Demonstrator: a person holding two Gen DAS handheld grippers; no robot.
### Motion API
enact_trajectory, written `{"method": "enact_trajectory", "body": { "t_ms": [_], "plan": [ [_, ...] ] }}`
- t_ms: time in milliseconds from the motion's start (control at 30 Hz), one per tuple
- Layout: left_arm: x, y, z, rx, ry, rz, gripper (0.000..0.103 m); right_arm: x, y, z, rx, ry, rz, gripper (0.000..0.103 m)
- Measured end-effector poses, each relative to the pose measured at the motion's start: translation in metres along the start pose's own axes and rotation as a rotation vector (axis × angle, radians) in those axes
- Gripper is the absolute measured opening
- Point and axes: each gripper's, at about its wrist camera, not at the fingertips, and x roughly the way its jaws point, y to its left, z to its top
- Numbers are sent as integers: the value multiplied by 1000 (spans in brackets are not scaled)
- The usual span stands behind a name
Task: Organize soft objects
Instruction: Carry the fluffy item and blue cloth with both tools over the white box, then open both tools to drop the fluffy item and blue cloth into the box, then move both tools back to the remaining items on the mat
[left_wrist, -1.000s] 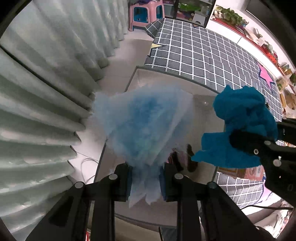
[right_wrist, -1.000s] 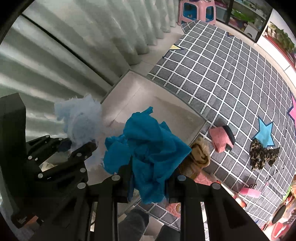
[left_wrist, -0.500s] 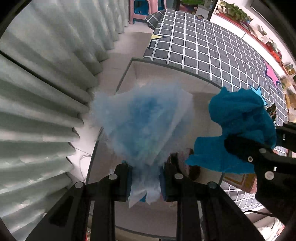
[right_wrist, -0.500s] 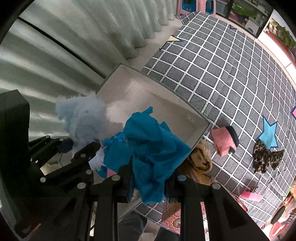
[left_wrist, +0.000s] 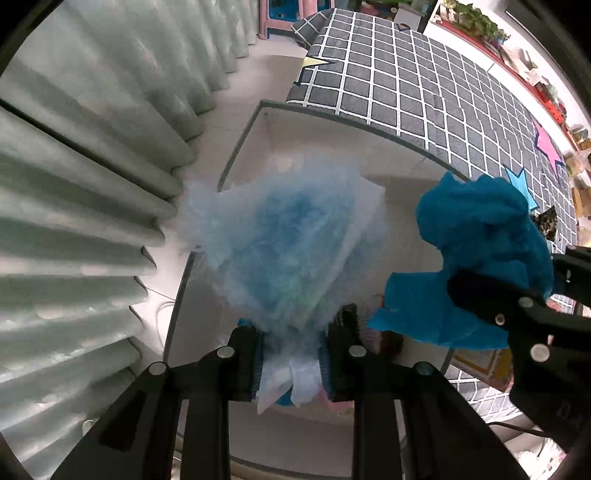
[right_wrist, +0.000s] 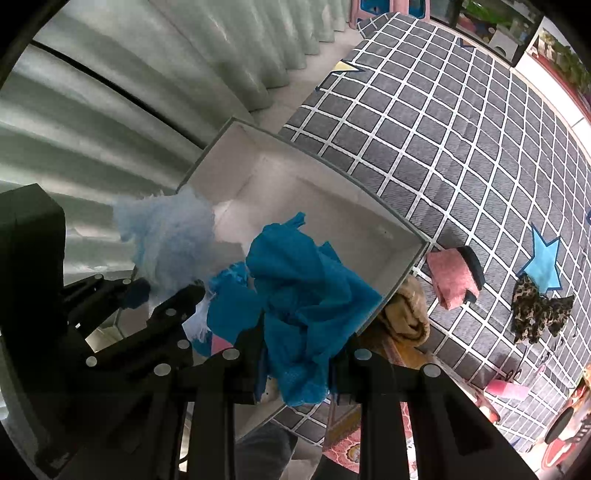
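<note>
Pale-blue fluffy cloth (left_wrist: 280, 251) clenched in the left claw (left_wrist: 291, 354) and teal cloth (right_wrist: 306, 295) pinched in the right claw (right_wrist: 295, 365) hang limp over the white box (right_wrist: 402, 254), light, floppy, likely best gripped by a bunched fold.

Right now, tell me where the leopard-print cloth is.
In the right wrist view, the leopard-print cloth lies at the right on the checked rug, just below the blue star and right of the pink sponge.
</note>
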Motion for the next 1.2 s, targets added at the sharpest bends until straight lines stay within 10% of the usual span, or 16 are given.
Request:
{"method": "enact_trajectory", "body": {
  "t_ms": [333, 467, 533, 600, 733, 800, 1200],
  "plan": [
    [3, -1, 4, 0, 3, -10, 28, 5, 0, 3, 0, 12, 5, 26],
    [-2, -3, 1, 3, -23, -36, 61, 5, -1, 3, -3, 10, 24, 26],
    [-5, -4, 1, 6, -36, -36, 77, 4, -2, 2, -4, 5, 24, 35],
    [-7, -5, 0, 8, -42, -40, 81, 1, -6, 2, 3, 0, 40, 68],
    [-9, -7, -1, 5, -50, -71, 89, -8, -13, 1, 23, -23, 41, 76],
    [-12, -8, -2, 1, -55, -89, 94, -14, -21, -1, 40, -37, 39, 97],
    [-47, -36, 7, 58, -119, -109, 103, -62, -141, -27, 317, -116, 79, 98]
  ]
}}
